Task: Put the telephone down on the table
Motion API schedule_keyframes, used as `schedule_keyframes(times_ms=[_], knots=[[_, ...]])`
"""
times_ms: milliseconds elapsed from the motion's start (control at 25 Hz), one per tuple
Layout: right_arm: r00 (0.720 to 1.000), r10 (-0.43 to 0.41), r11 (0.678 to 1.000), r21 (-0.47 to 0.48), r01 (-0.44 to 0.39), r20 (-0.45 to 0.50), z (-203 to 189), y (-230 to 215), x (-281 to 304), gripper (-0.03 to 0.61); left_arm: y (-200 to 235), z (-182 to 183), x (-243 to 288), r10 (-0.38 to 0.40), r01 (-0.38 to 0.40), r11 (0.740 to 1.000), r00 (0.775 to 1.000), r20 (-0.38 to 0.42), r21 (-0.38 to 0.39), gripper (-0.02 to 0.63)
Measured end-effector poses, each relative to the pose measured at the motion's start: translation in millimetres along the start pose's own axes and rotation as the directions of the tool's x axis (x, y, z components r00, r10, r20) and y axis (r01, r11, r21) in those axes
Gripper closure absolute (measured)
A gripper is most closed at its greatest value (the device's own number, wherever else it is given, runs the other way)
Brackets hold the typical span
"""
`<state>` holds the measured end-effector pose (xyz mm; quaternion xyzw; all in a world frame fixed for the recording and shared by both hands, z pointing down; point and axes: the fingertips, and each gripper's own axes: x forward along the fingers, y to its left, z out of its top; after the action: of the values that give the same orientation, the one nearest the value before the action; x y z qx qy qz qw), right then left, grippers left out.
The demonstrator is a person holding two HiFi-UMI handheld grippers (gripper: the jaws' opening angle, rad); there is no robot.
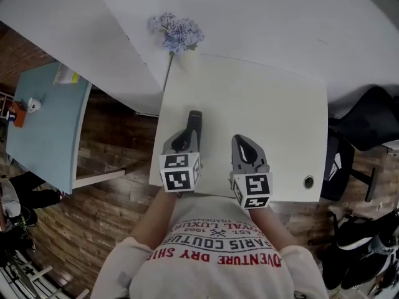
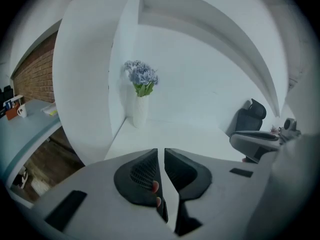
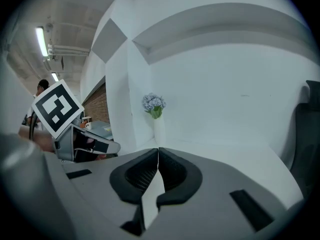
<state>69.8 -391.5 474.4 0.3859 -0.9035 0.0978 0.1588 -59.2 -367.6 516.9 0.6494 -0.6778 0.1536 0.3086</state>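
One telephone (image 1: 194, 121), lying on white table (image 1: 280, 111)

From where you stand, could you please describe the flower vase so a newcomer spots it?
Find the white rectangular table against the white wall. At its far left corner stands a slim white vase of pale lilac-blue flowers, the only upright thing on it.

The table (image 1: 268, 104) is white, smooth and matt. The telephone (image 1: 195, 122) looks like dark plastic. The left gripper (image 2: 161, 154) and right gripper (image 3: 158, 151) have matt grey plastic shells; their black pads (image 2: 142, 171) are finely ribbed. At eight o'clock the floor (image 1: 118, 161) is wood planks with a slight sheen. At six o'clock the shirt (image 1: 218, 242) is printed cloth. The wall (image 2: 35, 76) is rough brick.
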Motion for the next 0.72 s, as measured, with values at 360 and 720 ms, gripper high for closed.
schedule_keyframes(times_ms=[360, 720], knots=[[0.994, -0.039, 0.999, -0.026, 0.042, 0.099, 33.6, 12.1, -16.7, 0.552, -19.1, 36.4, -41.5, -0.081, 0.070, 0.993, 0.989, 0.127, 0.093, 0.589], [0.976, -0.055, 0.995, -0.066, 0.071, 0.212, 65.8, 19.8, -35.1, 0.553, -38.3, 90.3, -90.2, -0.116, 0.021, 0.970, 0.915, 0.386, 0.242, 0.589]])
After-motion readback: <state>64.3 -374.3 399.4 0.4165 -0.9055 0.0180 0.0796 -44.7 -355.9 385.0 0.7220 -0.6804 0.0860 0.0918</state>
